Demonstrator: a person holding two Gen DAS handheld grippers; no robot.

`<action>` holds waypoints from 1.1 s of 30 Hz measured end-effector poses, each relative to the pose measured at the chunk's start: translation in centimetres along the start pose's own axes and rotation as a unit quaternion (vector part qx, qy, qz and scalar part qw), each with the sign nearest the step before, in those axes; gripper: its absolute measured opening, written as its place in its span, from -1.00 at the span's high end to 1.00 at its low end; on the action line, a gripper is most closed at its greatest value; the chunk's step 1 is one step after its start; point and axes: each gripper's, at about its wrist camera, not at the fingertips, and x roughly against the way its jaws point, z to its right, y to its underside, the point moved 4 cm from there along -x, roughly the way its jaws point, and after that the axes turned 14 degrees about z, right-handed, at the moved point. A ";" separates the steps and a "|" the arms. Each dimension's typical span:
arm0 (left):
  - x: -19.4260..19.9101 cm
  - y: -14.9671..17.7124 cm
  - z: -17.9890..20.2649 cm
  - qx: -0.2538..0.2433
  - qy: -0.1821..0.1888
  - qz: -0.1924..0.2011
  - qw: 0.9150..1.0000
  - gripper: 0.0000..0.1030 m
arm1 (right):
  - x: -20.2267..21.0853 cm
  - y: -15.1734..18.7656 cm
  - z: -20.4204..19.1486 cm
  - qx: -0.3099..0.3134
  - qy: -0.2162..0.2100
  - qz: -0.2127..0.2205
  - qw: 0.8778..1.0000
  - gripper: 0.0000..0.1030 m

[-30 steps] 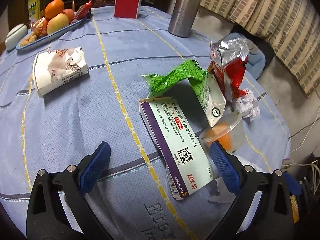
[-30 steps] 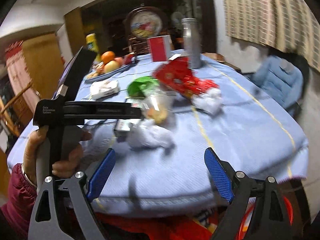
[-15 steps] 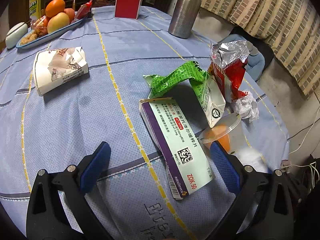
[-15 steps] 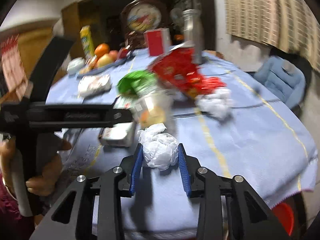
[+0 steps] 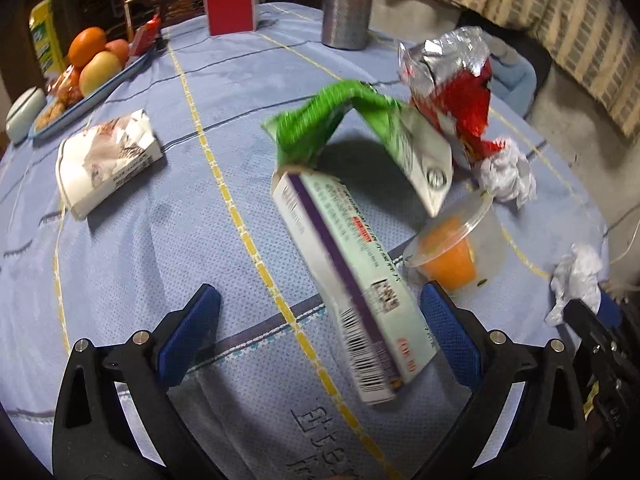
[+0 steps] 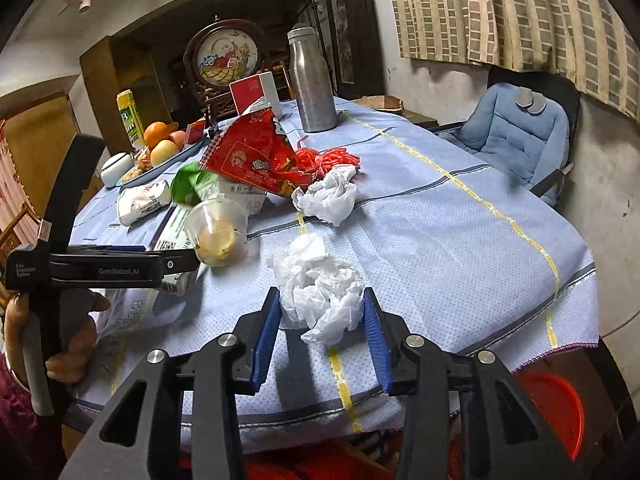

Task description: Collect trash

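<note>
A crumpled white tissue (image 6: 320,292) sits between the blue pads of the right gripper (image 6: 322,332), near the front edge of the table (image 6: 460,248), which is covered in a pale blue cloth. The pads flank the wad on both sides and the left one meets it, while the jaws are easing apart around it; the tissue's lower folds reach the cloth.

Further in from that edge lies a second crumpled tissue (image 6: 328,196), just beside a red snack bag (image 6: 256,156) and a tangle of red netting (image 6: 328,158). Left of the held wad stands a clear plastic cup (image 6: 220,232) with orange pulp in it.

The left gripper (image 5: 320,340) hangs over the table's near left side with its jaws wide apart, gripping nothing. Between its fingers, lying on the cloth, is a flat medicine box (image 5: 348,280); beyond that a green and white carton (image 5: 372,132) is bent into an arch. A crushed white carton (image 5: 104,160) lies toward the left edge. At the far edge stand a steel bottle (image 6: 312,80), a red box (image 5: 230,0) and a tray of fruit (image 5: 92,64).
</note>
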 end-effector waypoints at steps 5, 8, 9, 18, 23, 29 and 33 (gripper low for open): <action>0.2 0.4 -1.4 -0.025 -0.004 -0.006 1.000 -0.89 | 0.1 0.2 0.1 -0.003 -0.002 -0.002 1.000 0.18; 0.6 0.3 -2.8 0.008 0.006 0.003 1.000 -0.89 | 0.1 0.2 0.1 -0.001 -0.002 0.000 1.000 0.17; 0.9 0.3 -3.0 0.022 0.014 0.008 1.000 -0.89 | 0.1 0.3 0.0 0.000 -0.002 0.000 1.000 0.16; 1.0 -1.2 -2.6 0.005 -0.045 0.042 0.998 -0.89 | 0.1 0.4 -0.4 0.012 0.000 0.003 1.000 0.06; 1.6 -1.7 -2.2 -0.111 -0.150 0.070 0.980 -0.89 | 0.1 0.3 -0.1 0.001 -0.006 0.000 1.000 0.06; 2.0 -1.5 -4.0 -0.046 -0.068 0.066 0.994 -0.89 | 0.1 0.3 -0.2 0.005 -0.003 0.001 1.000 0.04; 0.9 -1.3 -2.9 -0.066 -0.049 0.047 0.996 -0.89 | 0.1 0.3 -0.2 0.002 -0.006 0.001 1.000 0.04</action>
